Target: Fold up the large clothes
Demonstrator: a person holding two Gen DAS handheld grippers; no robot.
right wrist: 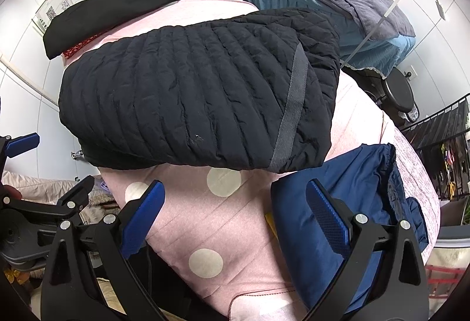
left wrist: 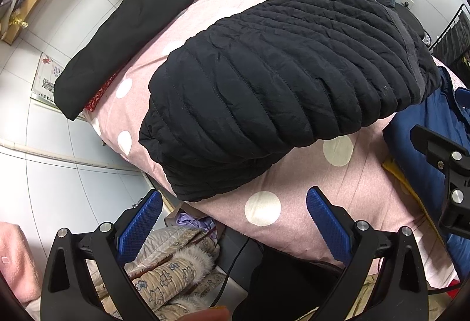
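Black bundle: a folded black garment [left wrist: 117, 48] lies at the far left end of the bed, over a scrap of red patterned cloth [left wrist: 101, 93]; in the right wrist view the same bundle [right wrist: 117, 9] sits at the upper left.
Left tool: the left tool [left wrist: 233, 221] hangs released, its blue pads spread wide with nothing between them, just off the near edge of the bed; it touches no clothing.
Black jacket: the quilted black jacket [left wrist: 279, 80] lies folded into a thick block in the middle of the bed, a grey strip along its right side; the right wrist view shows the jacket [right wrist: 194, 95] with that strip running slantwise near its right end.
Bed cover: the pink cover with white dots [left wrist: 293, 188] carries all the clothes; it shows bare below the jacket [right wrist: 205, 221].
Right tool: the right tool [right wrist: 235, 212] is also spread open and grasps nothing, hovering above the near part of the cover.
Blue garment: a dark blue garment [right wrist: 352, 183] lies crumpled just right of the jacket, behind the right tool's right finger; it also shows at the right edge of the left wrist view [left wrist: 426, 127].
Floor clutter: beige flowered bedding with a fur trim [left wrist: 176, 268] lies below the bed edge.
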